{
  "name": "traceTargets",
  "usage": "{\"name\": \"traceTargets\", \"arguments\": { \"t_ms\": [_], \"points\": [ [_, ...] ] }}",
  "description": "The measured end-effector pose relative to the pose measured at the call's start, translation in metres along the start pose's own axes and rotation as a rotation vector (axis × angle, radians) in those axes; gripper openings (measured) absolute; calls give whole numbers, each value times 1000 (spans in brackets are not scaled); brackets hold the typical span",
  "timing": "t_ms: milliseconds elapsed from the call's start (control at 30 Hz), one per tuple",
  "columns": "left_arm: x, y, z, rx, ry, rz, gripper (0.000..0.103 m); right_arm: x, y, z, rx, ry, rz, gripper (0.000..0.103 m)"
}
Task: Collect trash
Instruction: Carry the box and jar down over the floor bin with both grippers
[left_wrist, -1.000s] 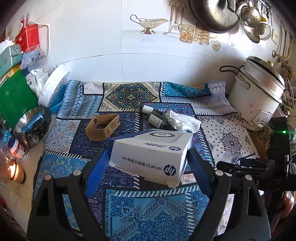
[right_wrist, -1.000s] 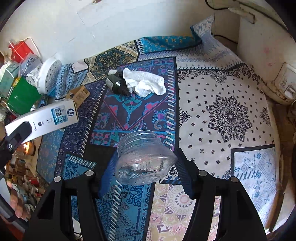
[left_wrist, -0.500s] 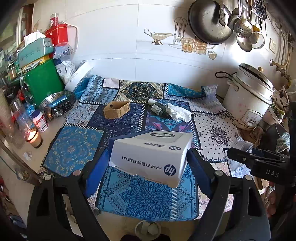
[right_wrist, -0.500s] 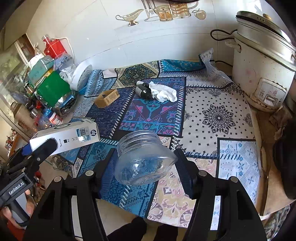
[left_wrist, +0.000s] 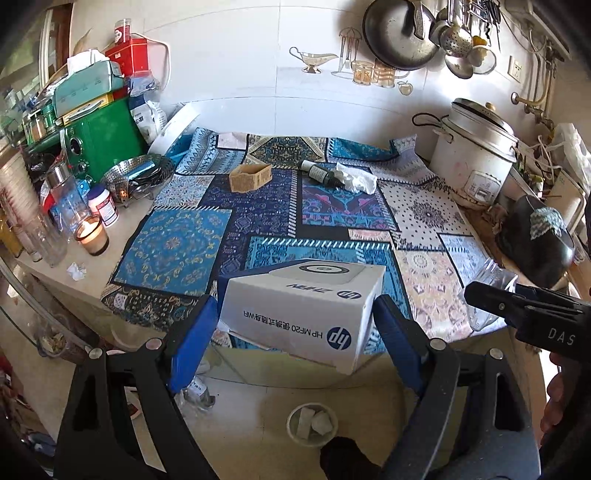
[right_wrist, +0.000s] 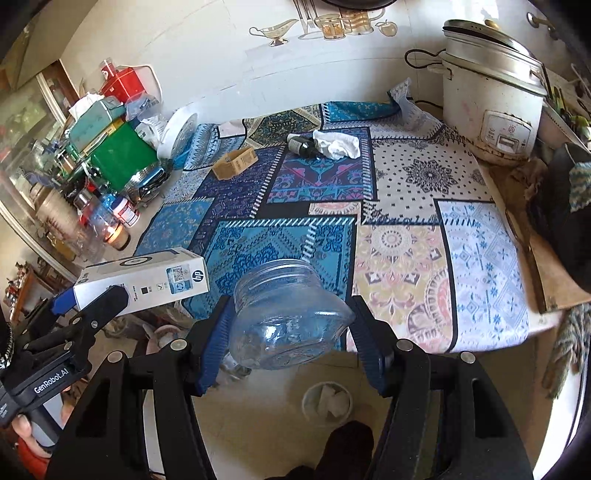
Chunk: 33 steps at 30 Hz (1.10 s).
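My left gripper (left_wrist: 295, 332) is shut on a white HP box (left_wrist: 303, 310), held past the table's front edge over the floor. My right gripper (right_wrist: 291, 332) is shut on a crushed clear plastic jar (right_wrist: 288, 314), also off the front edge. Each gripper shows in the other's view: the box (right_wrist: 147, 277) at left, the jar (left_wrist: 487, 295) at right. A small round bin (left_wrist: 312, 424) with white paper in it stands on the floor below; it also shows in the right wrist view (right_wrist: 327, 400). On the patterned cloth (left_wrist: 184, 243) lie a cardboard tray (left_wrist: 250, 177), a dark bottle (left_wrist: 319, 173) and a crumpled tissue (left_wrist: 354, 177).
A white rice cooker (left_wrist: 476, 158) stands at the back right. A green box (left_wrist: 99, 136), steamer basket (left_wrist: 136, 177), jars and a lit candle (left_wrist: 90, 236) crowd the left side. A dark helmet-like object (left_wrist: 535, 236) sits at the right edge. Pans hang on the wall.
Both grippers have pulled back and up from the table with their loads. They now hang beyond the front edge, and the floor bin has come into view.
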<state>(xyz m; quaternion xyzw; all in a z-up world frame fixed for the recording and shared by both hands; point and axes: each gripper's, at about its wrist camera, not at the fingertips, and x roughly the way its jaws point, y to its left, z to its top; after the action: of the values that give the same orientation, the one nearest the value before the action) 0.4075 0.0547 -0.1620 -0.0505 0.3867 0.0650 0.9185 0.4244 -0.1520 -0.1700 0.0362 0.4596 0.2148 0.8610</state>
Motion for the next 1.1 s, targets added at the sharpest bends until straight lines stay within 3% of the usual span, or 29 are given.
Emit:
{"name": "traceTargets", "arguments": {
  "t_ms": [233, 500, 867, 1100],
  "points": [
    [-20, 20, -63, 31, 70, -18, 85, -2, 17, -62, 41, 49, -45, 59],
    [-6, 23, -125, 49, 204, -31, 85, 16, 15, -117, 99, 159, -67, 59],
    [90, 8, -207, -12, 387, -13, 85, 99, -33, -178, 129, 312, -62, 59],
    [184, 0, -287, -45, 473, 16, 85, 192, -90, -231, 161, 396, -59, 59]
  ]
}}
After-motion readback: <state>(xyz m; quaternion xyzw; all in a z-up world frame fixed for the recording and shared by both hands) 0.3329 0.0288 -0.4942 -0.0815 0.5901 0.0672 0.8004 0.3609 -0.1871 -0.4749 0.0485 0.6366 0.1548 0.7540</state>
